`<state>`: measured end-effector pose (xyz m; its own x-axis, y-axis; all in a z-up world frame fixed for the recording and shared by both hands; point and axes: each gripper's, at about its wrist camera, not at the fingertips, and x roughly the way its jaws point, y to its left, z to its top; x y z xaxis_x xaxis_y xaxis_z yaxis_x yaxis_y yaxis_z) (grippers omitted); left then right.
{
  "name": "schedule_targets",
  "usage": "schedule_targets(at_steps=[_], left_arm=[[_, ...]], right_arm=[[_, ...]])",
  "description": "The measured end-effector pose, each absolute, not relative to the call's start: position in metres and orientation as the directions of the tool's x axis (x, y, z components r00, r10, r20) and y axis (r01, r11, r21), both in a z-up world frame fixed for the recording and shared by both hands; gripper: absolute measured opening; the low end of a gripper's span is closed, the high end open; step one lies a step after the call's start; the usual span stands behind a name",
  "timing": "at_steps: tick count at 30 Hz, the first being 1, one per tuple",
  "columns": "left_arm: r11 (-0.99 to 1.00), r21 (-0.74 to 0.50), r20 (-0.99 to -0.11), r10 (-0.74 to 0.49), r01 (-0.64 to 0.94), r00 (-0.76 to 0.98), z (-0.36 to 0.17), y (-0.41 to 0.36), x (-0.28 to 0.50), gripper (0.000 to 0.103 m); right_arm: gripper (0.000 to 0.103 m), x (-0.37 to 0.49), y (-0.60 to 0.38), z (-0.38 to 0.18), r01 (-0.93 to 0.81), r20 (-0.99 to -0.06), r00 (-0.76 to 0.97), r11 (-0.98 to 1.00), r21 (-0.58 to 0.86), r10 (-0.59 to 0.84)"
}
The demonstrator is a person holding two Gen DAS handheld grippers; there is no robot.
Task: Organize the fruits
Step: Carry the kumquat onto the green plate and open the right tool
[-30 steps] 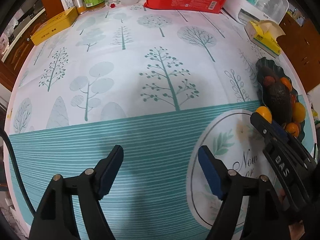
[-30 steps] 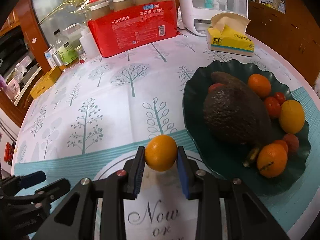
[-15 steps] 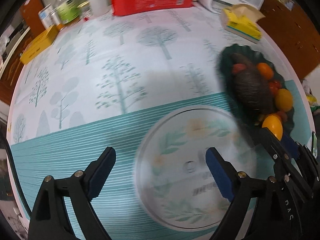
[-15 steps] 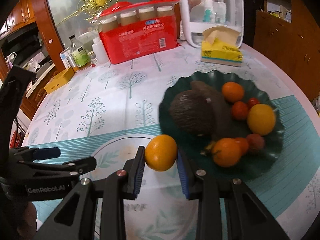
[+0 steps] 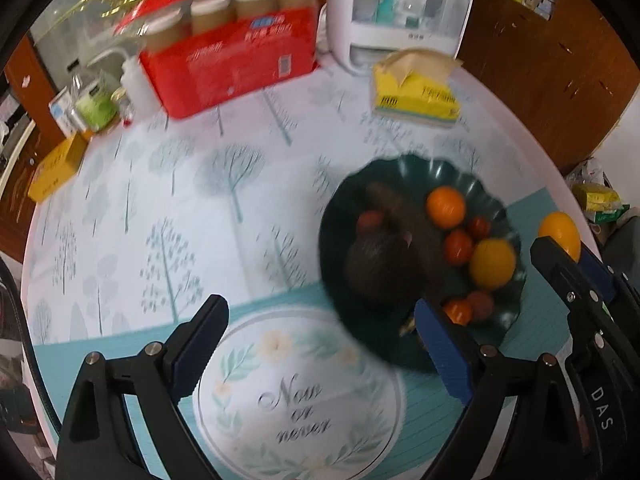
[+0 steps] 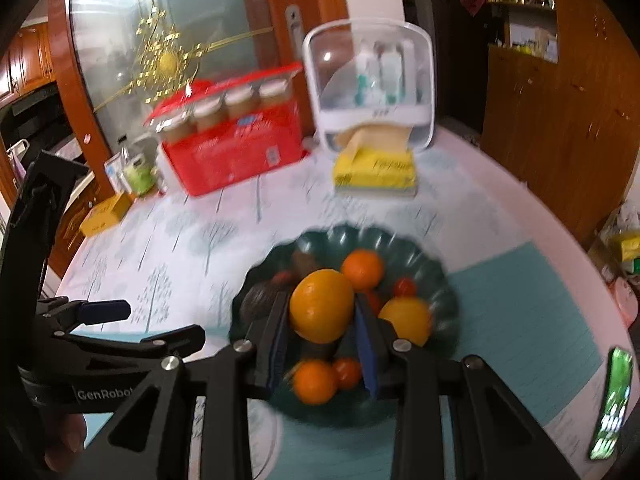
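My right gripper (image 6: 322, 322) is shut on an orange (image 6: 322, 306) and holds it above the dark green scalloped plate (image 6: 444, 280). The plate holds a dark avocado (image 6: 260, 300), oranges, a yellow citrus (image 6: 406, 318) and small red fruits. In the left wrist view the plate (image 5: 496, 204) lies at centre right with the avocado (image 5: 384, 268); the right gripper (image 5: 568, 264) holds the orange (image 5: 560, 230) over the plate's right side. My left gripper (image 5: 320, 344) is open and empty above the tablecloth's round emblem, beside the plate's near-left rim.
A red carton (image 5: 232, 56), bottles (image 5: 96, 104), a white organiser (image 5: 404, 12) and a yellow tissue box (image 5: 416, 96) stand along the table's far edge. A yellow box (image 5: 56, 164) lies far left. A phone (image 6: 612, 400) lies near the right edge.
My right gripper lifted the orange and carried it right, from beside the plate to above it. My left gripper moved right and tilted up, so the plate now sits near its right finger.
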<state>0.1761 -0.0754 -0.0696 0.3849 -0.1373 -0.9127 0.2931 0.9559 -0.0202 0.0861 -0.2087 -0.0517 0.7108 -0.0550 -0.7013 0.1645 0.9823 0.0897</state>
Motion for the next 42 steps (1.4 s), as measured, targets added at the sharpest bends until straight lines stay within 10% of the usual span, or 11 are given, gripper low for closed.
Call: schedule_targets(at_steps=[35,42], left_arm=[[0.976,0.007,-0.939,-0.068,0.217,0.338,-0.116,-0.104,0.232,0.096],[0.977,0.006,-0.941,-0.066,0.214,0.33,-0.117,-0.1,0.228,0.096]], right_arm=[[0.033,0.144,-0.229,-0.139,0.045,-0.854,0.517,0.995,0.093,0.057],[0.046,0.144,-0.235,-0.134,0.061,-0.84,0.536,0.989,0.136,0.083]])
